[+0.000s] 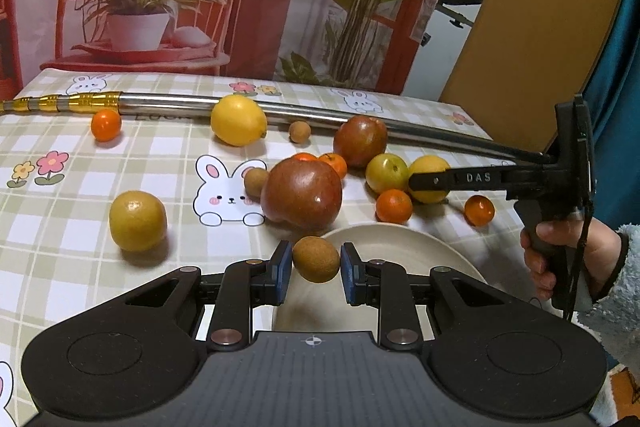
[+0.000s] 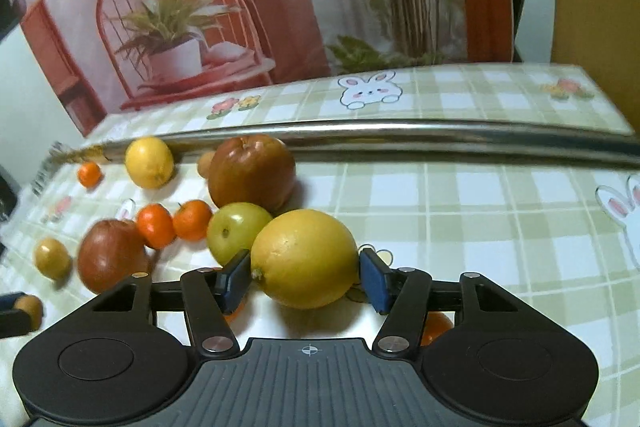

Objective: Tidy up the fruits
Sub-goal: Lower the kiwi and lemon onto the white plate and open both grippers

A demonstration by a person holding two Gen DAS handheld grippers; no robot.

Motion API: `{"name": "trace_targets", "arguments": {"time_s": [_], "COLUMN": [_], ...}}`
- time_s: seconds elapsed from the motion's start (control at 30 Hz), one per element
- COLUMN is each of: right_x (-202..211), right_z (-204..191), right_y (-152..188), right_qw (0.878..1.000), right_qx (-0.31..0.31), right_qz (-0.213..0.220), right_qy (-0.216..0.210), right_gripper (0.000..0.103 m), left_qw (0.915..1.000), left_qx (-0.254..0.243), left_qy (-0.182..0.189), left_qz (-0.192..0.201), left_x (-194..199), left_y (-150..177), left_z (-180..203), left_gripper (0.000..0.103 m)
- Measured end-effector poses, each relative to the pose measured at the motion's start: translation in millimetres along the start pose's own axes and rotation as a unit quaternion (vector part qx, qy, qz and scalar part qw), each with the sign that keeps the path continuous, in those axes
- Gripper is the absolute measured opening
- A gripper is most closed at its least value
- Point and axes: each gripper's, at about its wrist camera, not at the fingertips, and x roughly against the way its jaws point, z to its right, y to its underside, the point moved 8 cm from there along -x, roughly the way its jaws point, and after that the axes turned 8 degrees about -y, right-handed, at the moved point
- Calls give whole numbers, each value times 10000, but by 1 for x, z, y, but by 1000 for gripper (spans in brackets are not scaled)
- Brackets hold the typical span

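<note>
Left hand-held gripper [image 1: 316, 273] clamps brown fruit [image 1: 316, 259] | right hand-held gripper [image 2: 305, 277] grips lemon [image 2: 304, 259] | finger lettering: "DAS"

Two apples [image 1: 303, 193], five tangerines [image 1: 106, 124], three lemons [image 1: 238, 120], one plate [image 1: 404, 247].

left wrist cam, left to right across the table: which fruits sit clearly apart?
Small orange → yellow-green round fruit → lemon → big red apple → green plum → orange at far right.
</note>
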Motion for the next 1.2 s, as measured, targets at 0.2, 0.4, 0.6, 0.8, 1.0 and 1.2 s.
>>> {"name": "trace_targets", "arguments": {"time_s": [0.2, 0.4, 0.6, 0.8, 1.0, 1.2], "right_x": [1, 27, 62, 85, 90, 84], "right_z": [1, -13, -39, -65, -90, -105], "right_y": [0, 6, 30, 62, 79, 95], "right_qw": [9998, 9988, 9982, 9982, 9969, 9946], "right_qx": [-32, 160, 126, 206, 587, 984], "right_qz": [159, 442, 582, 545, 502, 316], "right_qy": [81, 142, -44, -169, -135, 17], "right_gripper": [53, 53, 53, 53, 53, 53], "left_qw": [10000, 9999, 9995, 9994, 9991, 9990], "left_qx": [-30, -106, -255, -311, -319, -236], "left_qy": [31, 82, 79, 16, -46, -96], "left_qz": [3, -71, -138, -169, -262, -364], "left_x": [2, 3, 9, 11, 9, 7], "left_y": [0, 7, 20, 29, 41, 48], "left_z": [2, 8, 13, 15, 16, 12], "left_gripper": [28, 28, 28, 28, 28, 28]}}
